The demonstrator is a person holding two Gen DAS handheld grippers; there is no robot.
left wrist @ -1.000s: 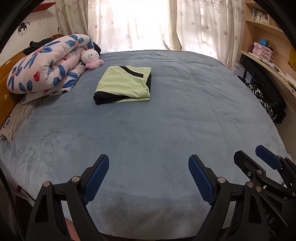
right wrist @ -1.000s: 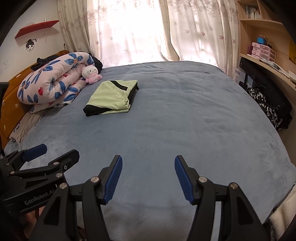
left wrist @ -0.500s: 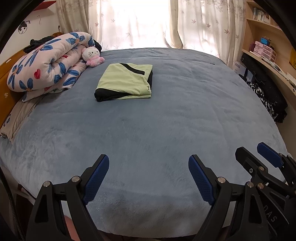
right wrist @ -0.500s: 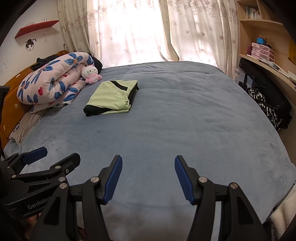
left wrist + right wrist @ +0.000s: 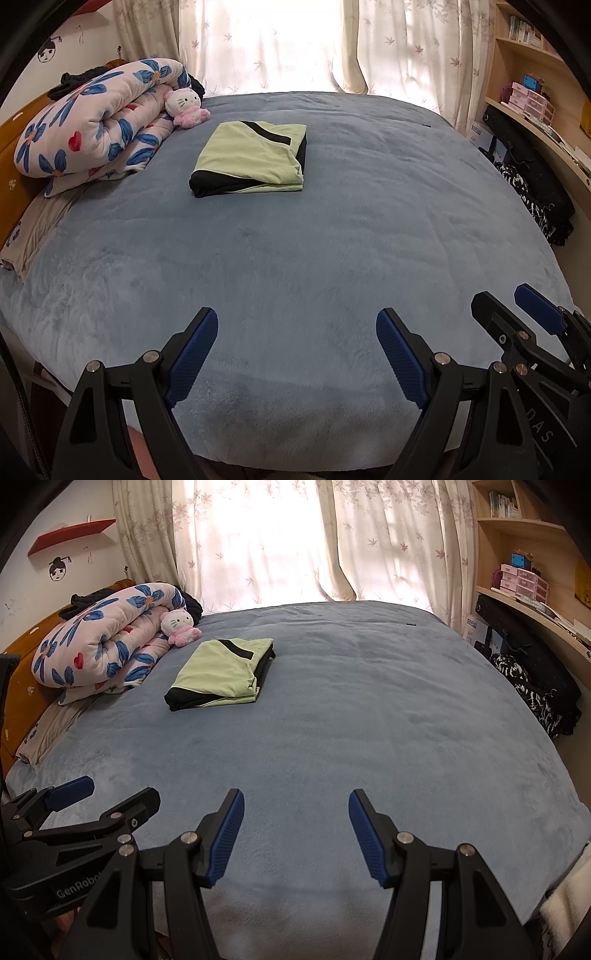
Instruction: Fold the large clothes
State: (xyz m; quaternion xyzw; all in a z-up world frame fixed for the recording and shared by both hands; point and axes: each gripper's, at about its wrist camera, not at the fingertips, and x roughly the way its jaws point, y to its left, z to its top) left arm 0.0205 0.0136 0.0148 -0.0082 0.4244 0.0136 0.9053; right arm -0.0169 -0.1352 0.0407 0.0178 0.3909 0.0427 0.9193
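**Both grippers empty over the near edge of the bed**

Both tongs point down across the bed, side by side, and neither has hold of anything. Left gripper (image 5: 296,332) has its jaws spread wide, only blue blanket between its dimpled blue pads (image 5: 192,354). Right gripper (image 5: 295,814) stands about half open, its ribbed blue pads (image 5: 227,834) also bare. Each shows at the edge of the other's view: the right one at the lower right of the left view, the left one at the lower left of the right view, just beside each other but not touching.

Well beyond them, toward the head of the bed, lies the shirt (image 5: 255,158), folded into a flat, neat rectangle of pale green cloth with black trim along its near edge and a black band across the top. It rests on the blanket (image 5: 332,240), apart from everything else. Nothing lies between the grippers and the shirt; the stretch of blanket there is bare, a plush grey-blue fleece with soft nap and shallow wrinkles, draped over the rounded front edge of the bed.

Left of the shirt sits a thick rolled quilt (image 5: 92,122), puffy, pinkish white with blue flowers and red hearts, against an orange-brown headboard (image 5: 11,147). A small white and pink plush cat (image 5: 184,109) leans at its end, near the shirt's far corner. Sheer curtains (image 5: 258,542) with a leaf print hang behind, lit brightly. Wooden shelves (image 5: 517,554) with pink boxes curve along the right, dark bags piled below
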